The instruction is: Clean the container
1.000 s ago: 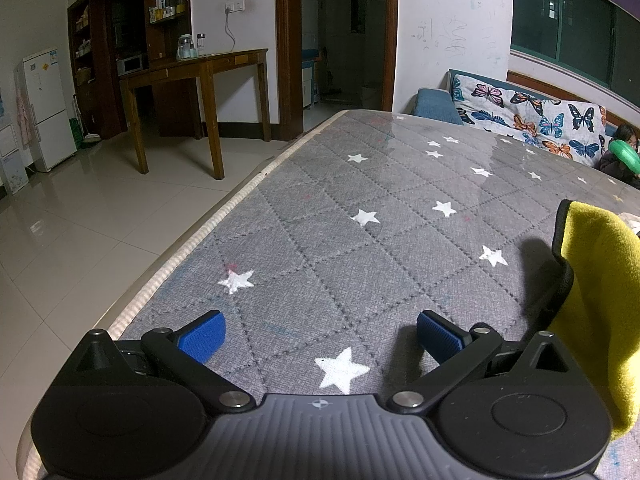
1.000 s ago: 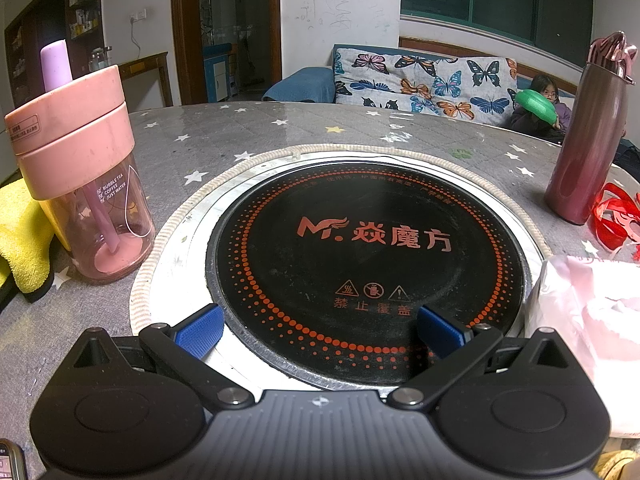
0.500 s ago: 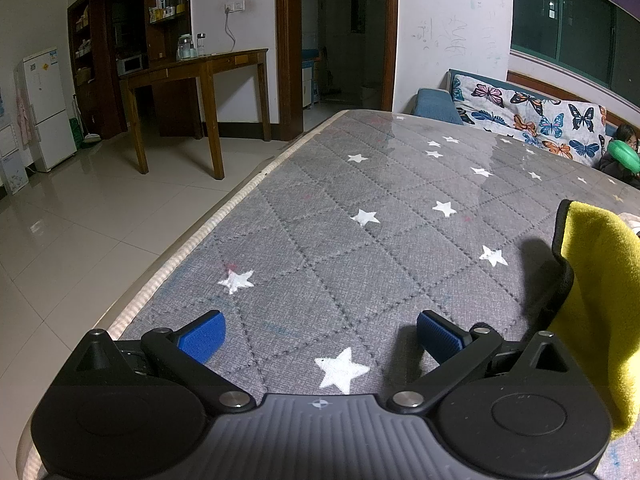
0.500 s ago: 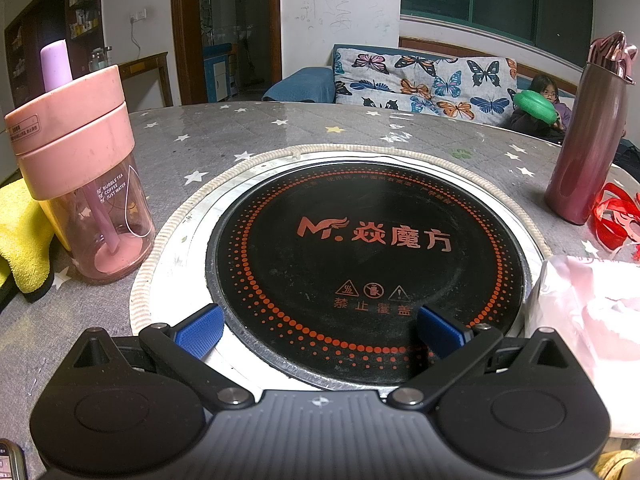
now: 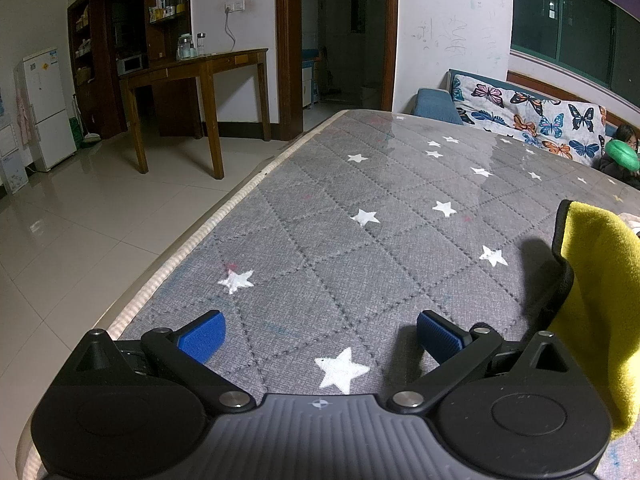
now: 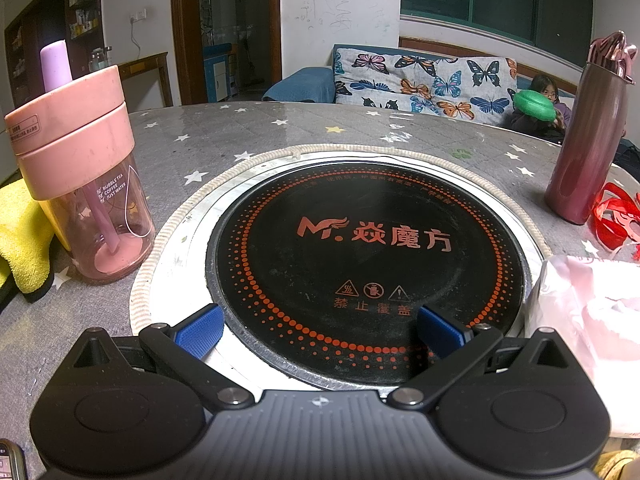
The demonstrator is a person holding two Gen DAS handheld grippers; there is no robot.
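1. Jaws of the left gripper (image 5: 320, 334) stand wide apart and empty over the grey star-patterned tablecloth (image 5: 360, 240), with the yellow cloth (image 5: 600, 300) just to its right.
2. Right gripper (image 6: 318, 330) is spread wide too, holding nothing, above the black induction cooktop (image 6: 368, 256).
3. Pink tumbler (image 6: 80, 176) stands upright left of the cooktop, beside the yellow cloth (image 6: 22, 240).
4. Maroon flask (image 6: 588, 132) stands upright at far right.

floor: pale tiles (image 5: 80, 216) | wooden table (image 5: 200, 68) | white fridge (image 5: 44, 108) | butterfly sofa (image 5: 520, 112) | dark windows (image 5: 560, 44)
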